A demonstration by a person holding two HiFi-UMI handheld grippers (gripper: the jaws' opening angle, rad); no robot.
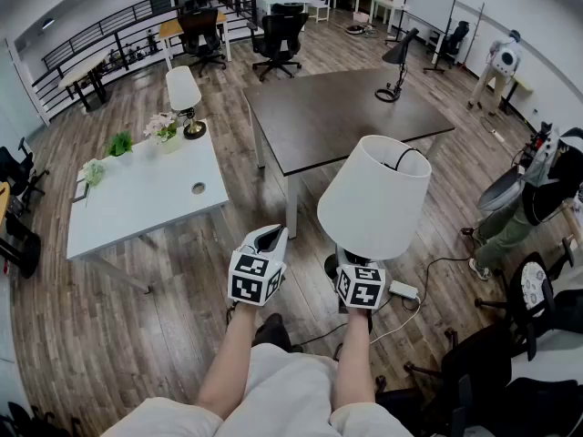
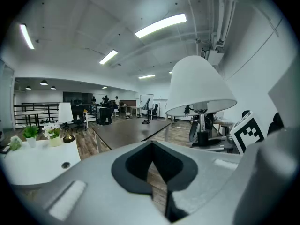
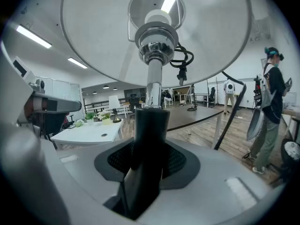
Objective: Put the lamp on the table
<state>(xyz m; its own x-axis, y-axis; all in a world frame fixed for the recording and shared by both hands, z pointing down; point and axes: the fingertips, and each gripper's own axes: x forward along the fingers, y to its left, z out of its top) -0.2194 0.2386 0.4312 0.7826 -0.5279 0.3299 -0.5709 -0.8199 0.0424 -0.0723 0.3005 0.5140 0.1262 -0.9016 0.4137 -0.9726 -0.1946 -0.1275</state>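
The lamp has a white shade (image 1: pixel 373 194) and a chrome and black stem (image 3: pixel 149 139). It is held upright off the floor, near the corner of the dark brown table (image 1: pixel 337 112). My right gripper (image 1: pixel 353 267) is shut on the black lower stem, and in the right gripper view the shade (image 3: pixel 159 36) spreads overhead. To the lamp's left, my left gripper (image 1: pixel 271 238) is shut with nothing in it. The left gripper view shows its jaws (image 2: pixel 152 172) closed and the lamp (image 2: pixel 200 86) to its right. A white table (image 1: pixel 146 194) stands further left.
The white table holds a second white-shaded lamp (image 1: pixel 183 94), flowers (image 1: pixel 162 127) and a small plant (image 1: pixel 119 143). A black desk lamp (image 1: pixel 398 57) stands on the dark table. A cable and power adapter (image 1: pixel 403 289) lie on the floor. A person (image 1: pixel 537 189) and black chairs (image 1: pixel 510 371) are at the right.
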